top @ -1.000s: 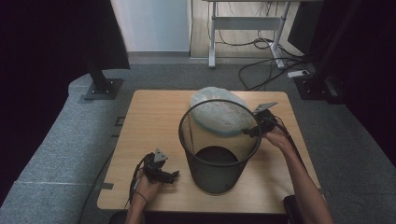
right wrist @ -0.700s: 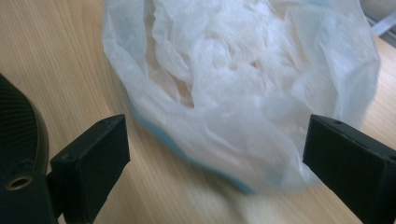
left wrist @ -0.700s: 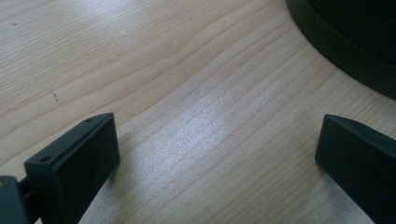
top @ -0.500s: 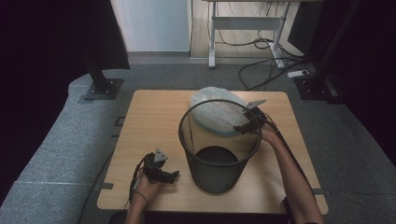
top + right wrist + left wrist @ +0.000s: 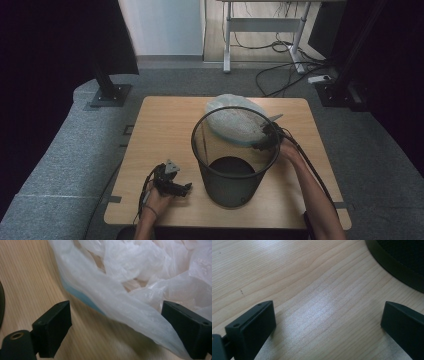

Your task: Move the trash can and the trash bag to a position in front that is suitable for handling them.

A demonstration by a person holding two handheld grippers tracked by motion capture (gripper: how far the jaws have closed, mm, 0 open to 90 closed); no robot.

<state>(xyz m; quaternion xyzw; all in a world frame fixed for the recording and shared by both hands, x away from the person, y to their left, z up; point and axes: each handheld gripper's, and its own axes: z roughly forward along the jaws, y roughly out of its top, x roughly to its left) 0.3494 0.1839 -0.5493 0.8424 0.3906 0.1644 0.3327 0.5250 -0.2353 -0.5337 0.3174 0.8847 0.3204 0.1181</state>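
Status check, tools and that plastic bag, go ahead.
Left tool open, idle on table. Right tool open, closing on plastic bag, nothing gripped. Mesh bin stands between them.

One mesh bin (image 5: 234,160), one crumpled plastic bag (image 5: 235,122), one tabletop (image 5: 160,135), and two hand-held grippers: left (image 5: 186,188), right (image 5: 260,144).

Looking like a lab or recording room. A small wooden table (image 5: 165,130) is sitting on grey carpet (image 5: 65,145), dark curtains (image 5: 45,45) are hanging around, and cables (image 5: 280,75) are trailing under a desk frame (image 5: 260,25) behind.
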